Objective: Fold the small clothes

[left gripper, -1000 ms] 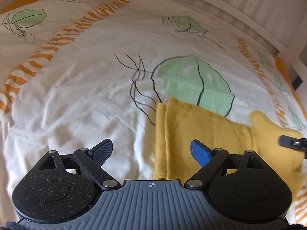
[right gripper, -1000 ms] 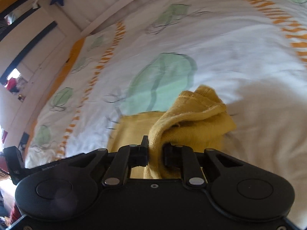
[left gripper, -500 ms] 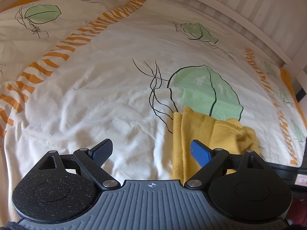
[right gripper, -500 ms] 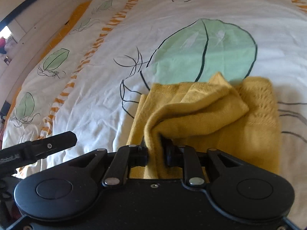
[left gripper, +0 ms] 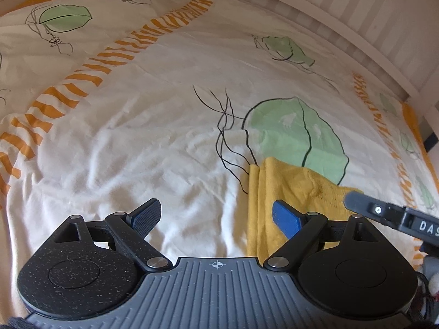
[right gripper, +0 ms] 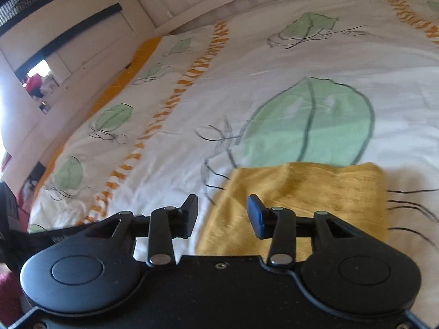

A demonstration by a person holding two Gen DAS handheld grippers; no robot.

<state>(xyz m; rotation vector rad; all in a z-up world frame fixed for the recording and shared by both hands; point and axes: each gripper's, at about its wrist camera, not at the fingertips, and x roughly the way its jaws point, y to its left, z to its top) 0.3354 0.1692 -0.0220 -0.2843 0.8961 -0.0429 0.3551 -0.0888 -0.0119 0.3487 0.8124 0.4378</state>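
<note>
On the leaf-printed bedsheet (left gripper: 164,137), lower right of the frame, the folded yellow cloth (right gripper: 315,189) lies free while the right gripper (right gripper: 222,213) has just been opening, nothing between its jaws, and the left gripper (left gripper: 216,213) is wide apart and empty, so a retreating finger may catch the loose fold and undo it.

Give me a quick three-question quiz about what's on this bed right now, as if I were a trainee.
1. True or false: the right gripper is clamped on the yellow garment.
2. What does the yellow garment's far edge overlap: A) an orange stripe, B) the green leaf print, C) a pillow?
3. Fill in: the left gripper has its jaws wide ____, with nothing between them.

Key
1. False: its jaws have just been opening and stand apart, and the cloth lies flat on the bedsheet.
2. B
3. open
</note>
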